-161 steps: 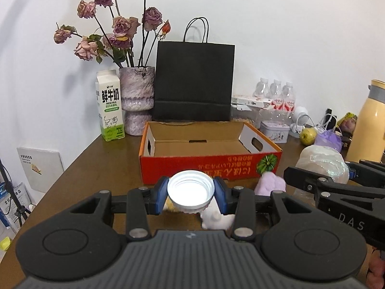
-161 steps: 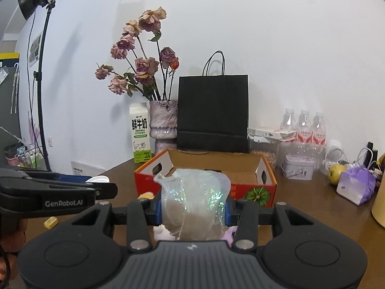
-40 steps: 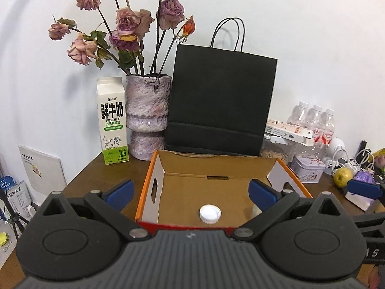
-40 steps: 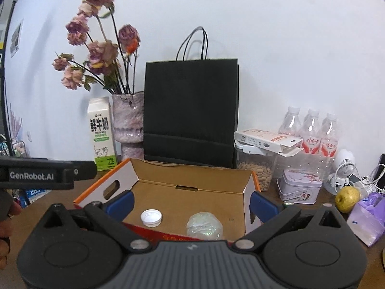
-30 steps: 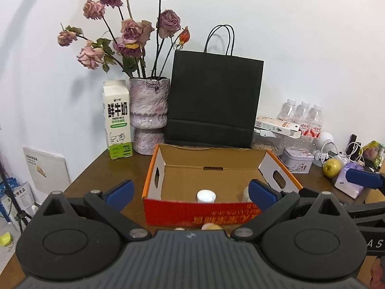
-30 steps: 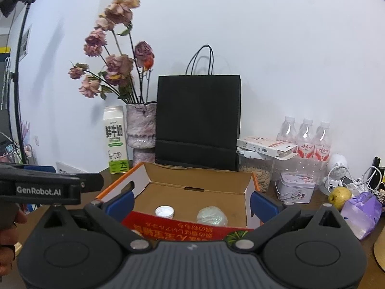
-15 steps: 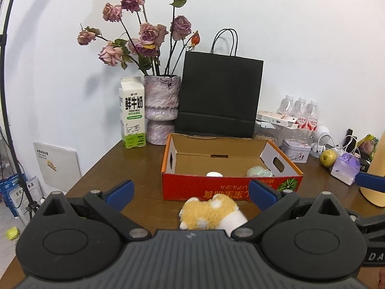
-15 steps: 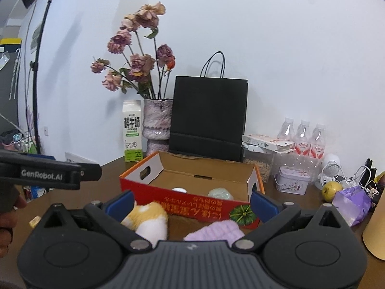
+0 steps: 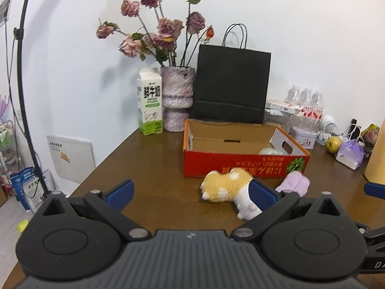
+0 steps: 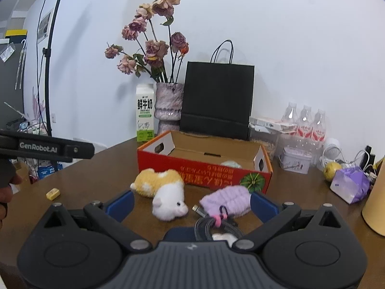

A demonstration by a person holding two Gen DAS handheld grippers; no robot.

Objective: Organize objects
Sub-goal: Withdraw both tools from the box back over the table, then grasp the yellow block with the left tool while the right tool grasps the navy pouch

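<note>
My left gripper [image 9: 191,191] has its fingers spread wide and holds nothing. My right gripper [image 10: 191,202] is the same, fingers spread wide with nothing between them. Both hang over the brown surface [image 9: 149,168], a little back from the box.

The red and orange cardboard box [image 10: 204,166] sits open in the middle of the surface. Inside it, near the right end, I can see the top of a pale green crinkly ball [image 10: 231,164]. The front wall hides the rest of the inside.

Just in front of the box lies a soft toy [image 10: 163,187] on its side, yellow with white spots and a white head. Beside it, to the right, is a fluffy purple pouch [image 10: 227,202]. A coiled grey cable [image 10: 211,226] lies right by the pouch, close to my right gripper. A small yellow block [image 10: 53,193] sits alone on the left part of the surface, well apart from the toy.

Behind the box stand a milk carton [image 9: 149,102], a vase [image 9: 176,98] of dried roses and a black paper bag [image 9: 232,84]. Water bottles [image 10: 305,122], a small tin [image 10: 295,160] and a yellow-green fruit [image 10: 332,169] are off to the right.
</note>
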